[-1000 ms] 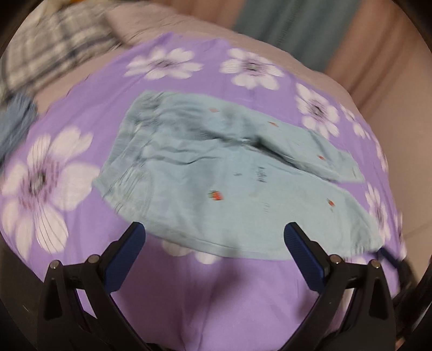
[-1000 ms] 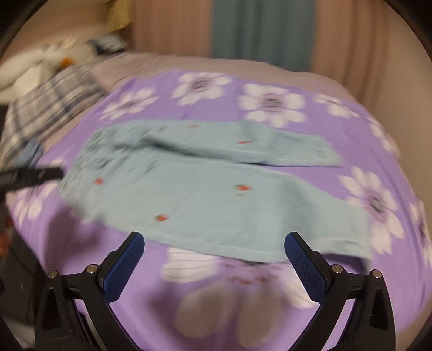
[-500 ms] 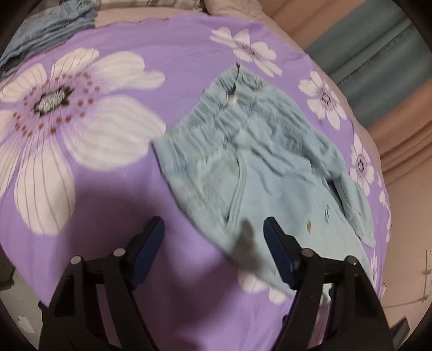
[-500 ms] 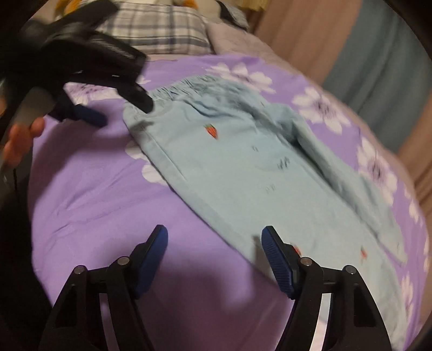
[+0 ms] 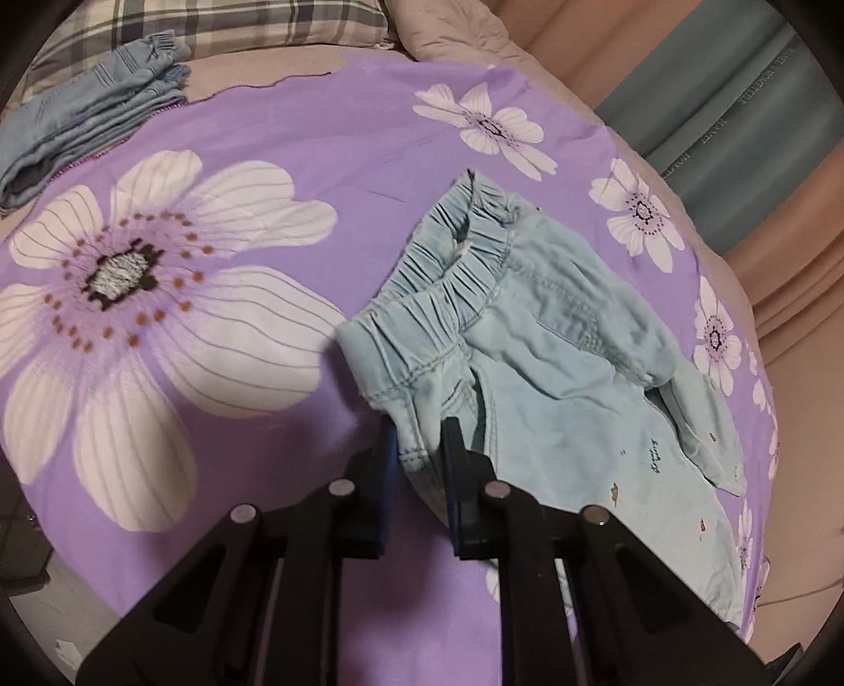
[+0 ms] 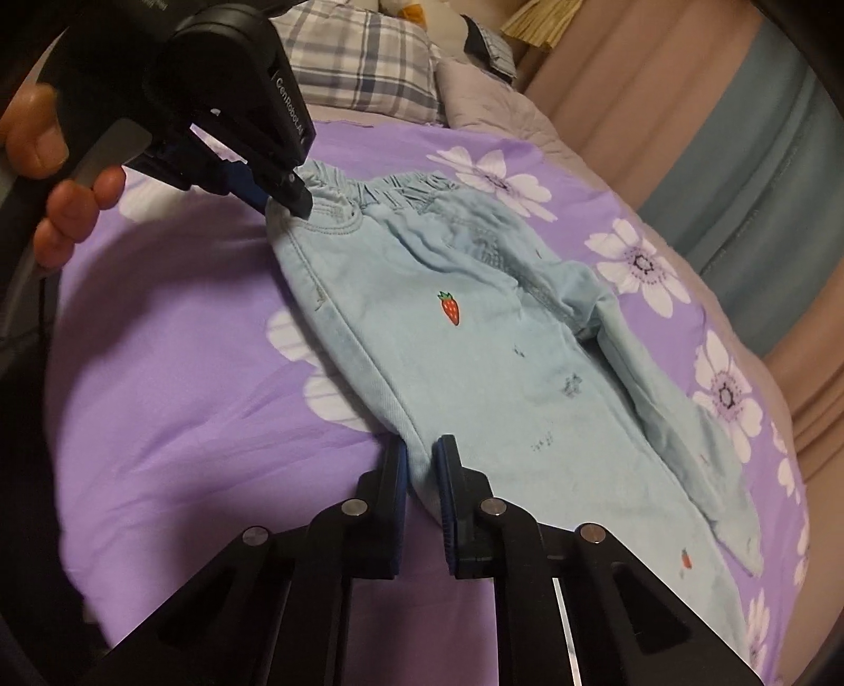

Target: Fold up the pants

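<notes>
At far left of the bed, a stack of folded blue clothes [image 5: 89, 121] sits well apart from the work, near a plaid pillow [image 5: 211, 21]. Pants [image 5: 554, 369], pale blue with strawberry prints, lie flat on the purple flowered sheet [image 5: 158, 316], legs trailing right. Left gripper [image 5: 419, 448]: jaws have just been closing, now pinched on the near corner of the waistband. Right gripper [image 6: 419, 464]: jaws likewise just closing, now clamped on the near side seam further down the leg. Risks, as judged: both bites look shallow, at the very edge, so the cloth may slip out on lifting; either may hold only the top layer, so the lower layer sags and folds crooked; the far leg is already rumpled and could bunch underneath; the sheet may drag up too.
</notes>
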Tool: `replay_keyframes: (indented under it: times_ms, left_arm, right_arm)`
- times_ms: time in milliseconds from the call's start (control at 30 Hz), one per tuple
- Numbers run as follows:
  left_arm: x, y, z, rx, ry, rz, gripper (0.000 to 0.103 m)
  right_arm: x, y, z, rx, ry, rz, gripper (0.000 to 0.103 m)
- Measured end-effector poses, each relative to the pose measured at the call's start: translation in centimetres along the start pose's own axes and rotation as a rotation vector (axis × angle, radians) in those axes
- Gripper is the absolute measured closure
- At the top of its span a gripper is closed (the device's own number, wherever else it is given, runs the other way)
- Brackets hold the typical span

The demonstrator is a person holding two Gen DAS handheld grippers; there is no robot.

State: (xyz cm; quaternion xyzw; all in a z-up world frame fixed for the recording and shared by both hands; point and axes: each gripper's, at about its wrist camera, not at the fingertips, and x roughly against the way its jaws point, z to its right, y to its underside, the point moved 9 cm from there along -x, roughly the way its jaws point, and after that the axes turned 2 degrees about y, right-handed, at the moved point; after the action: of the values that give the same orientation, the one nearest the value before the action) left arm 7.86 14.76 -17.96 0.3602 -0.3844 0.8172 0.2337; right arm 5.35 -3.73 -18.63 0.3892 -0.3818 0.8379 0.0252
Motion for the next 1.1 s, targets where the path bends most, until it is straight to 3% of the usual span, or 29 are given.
replay_keyframes:
  times_ms: [133, 233, 300, 367, 467, 633, 733, 767, 833, 933, 1100]
  left_arm:
    - [-1.6, 0.7, -0.5, -0.03, -0.049, -0.063, 0.083]
    - [-0.5, 1.1, -0.3, -0.098, -0.074, -0.068, 0.078]
    - [0.7, 1.0, -0.4, -0.159, -0.105, -0.043, 0.059]
    - [2.0, 0.6, -0.2, -0.197, -0.117, 0.0, 0.053]
    - [2.5, -0.1, 1.5, -0.243, -0.087, 0.044, 0.051]
    - [-0.7, 1.0, 6.4, -0.405, 0.002, 0.008, 0.05]
    - [-4.2, 3.8, 6.7, -0.521, -0.042, -0.123, 0.05]
    - [-5.1, 4.7, 6.3, -0.562, -0.072, -0.147, 0.05]
    - [-5.0, 4.7, 6.8, -0.645, -0.063, -0.119, 0.047]
    - [-4.9, 2.1, 7.2, -0.579, 0.055, -0.15, 0.047]
    - [-6.5, -6.5, 6.7, -0.473, 0.044, -0.053, 0.038]
  right_arm:
    - [-0.7, 0.6, -1.7, 0.024, -0.005, -0.022, 0.09]
    - [-0.4, 0.5, -1.6, 0.01, -0.02, -0.025, 0.085]
    - [0.3, 0.4, -1.1, -0.029, -0.098, -0.034, 0.083]
    - [1.5, 0.0, 0.1, -0.109, -0.173, -0.023, 0.083]
    - [1.9, -0.3, 2.6, -0.253, -0.239, -0.015, 0.083]
    - [-1.5, 1.5, 6.3, -0.407, -0.19, -0.097, 0.082]
    - [-3.6, 4.1, 5.7, -0.405, -0.215, -0.215, 0.081]
    - [-3.3, 4.3, 5.3, -0.384, -0.217, -0.198, 0.079]
    - [-2.5, 4.4, 4.7, -0.33, -0.243, -0.193, 0.079]
    - [-2.5, 3.5, 6.3, -0.379, -0.357, -0.203, 0.077]
    - [-5.4, -0.9, 14.2, -0.46, -0.278, -0.093, 0.059]
